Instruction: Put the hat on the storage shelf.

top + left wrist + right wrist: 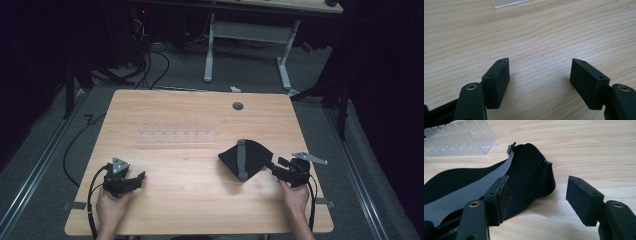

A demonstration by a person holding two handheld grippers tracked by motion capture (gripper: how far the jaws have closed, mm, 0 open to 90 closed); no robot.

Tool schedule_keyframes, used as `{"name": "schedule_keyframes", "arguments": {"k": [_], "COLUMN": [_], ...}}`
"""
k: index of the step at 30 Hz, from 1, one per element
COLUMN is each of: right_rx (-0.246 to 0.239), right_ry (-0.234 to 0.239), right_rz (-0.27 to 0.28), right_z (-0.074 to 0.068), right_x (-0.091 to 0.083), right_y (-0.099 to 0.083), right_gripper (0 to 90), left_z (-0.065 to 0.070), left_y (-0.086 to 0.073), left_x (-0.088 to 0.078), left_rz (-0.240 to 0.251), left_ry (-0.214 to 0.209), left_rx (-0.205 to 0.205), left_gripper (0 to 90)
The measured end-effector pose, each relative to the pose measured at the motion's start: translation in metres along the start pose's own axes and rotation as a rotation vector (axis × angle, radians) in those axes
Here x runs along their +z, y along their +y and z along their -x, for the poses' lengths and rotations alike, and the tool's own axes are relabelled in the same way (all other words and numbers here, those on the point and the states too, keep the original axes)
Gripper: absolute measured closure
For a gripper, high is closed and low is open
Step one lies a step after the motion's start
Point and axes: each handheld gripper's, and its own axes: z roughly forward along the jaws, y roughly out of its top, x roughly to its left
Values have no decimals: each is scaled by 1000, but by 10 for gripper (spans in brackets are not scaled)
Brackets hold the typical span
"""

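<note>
The black pouch with a grey strap lay on the tabletop at right, just left of the released right claw, well apart from the released left claw.

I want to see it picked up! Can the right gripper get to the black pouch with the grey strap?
Probably yes. The right gripper sits just beside the black pouch, its jaws open and aimed at the pouch's edge, with only bare table between them.
</note>
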Motion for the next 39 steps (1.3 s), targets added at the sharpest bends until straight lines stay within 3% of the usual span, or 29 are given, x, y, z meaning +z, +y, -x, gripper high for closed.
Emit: {"name": "schedule_keyframes", "arguments": {"k": [7, 11, 23, 30, 39], "right_rx": [-21, -14, 14, 29, 13], "right_ry": [-6, 11, 63, 86, 164], "right_rz": [-27, -19, -68, -86, -66], "right_z": [-1, 1, 2, 2, 1], "right_x": [11, 17, 41, 52, 47], "right_y": [6, 8, 8, 9, 10], "right_gripper": [354, 355, 371, 494, 715], "left_z": [0, 0, 0, 0, 0], "left_y": [0, 0, 0, 0, 0], "left_x": [0, 0, 0, 0, 0], "left_rz": [0, -1, -1, -1, -1], "left_ry": [0, 0, 1, 1, 1], "left_rx": [0, 1, 0, 1, 0], "left_gripper": [324, 324, 323, 323, 323]}}
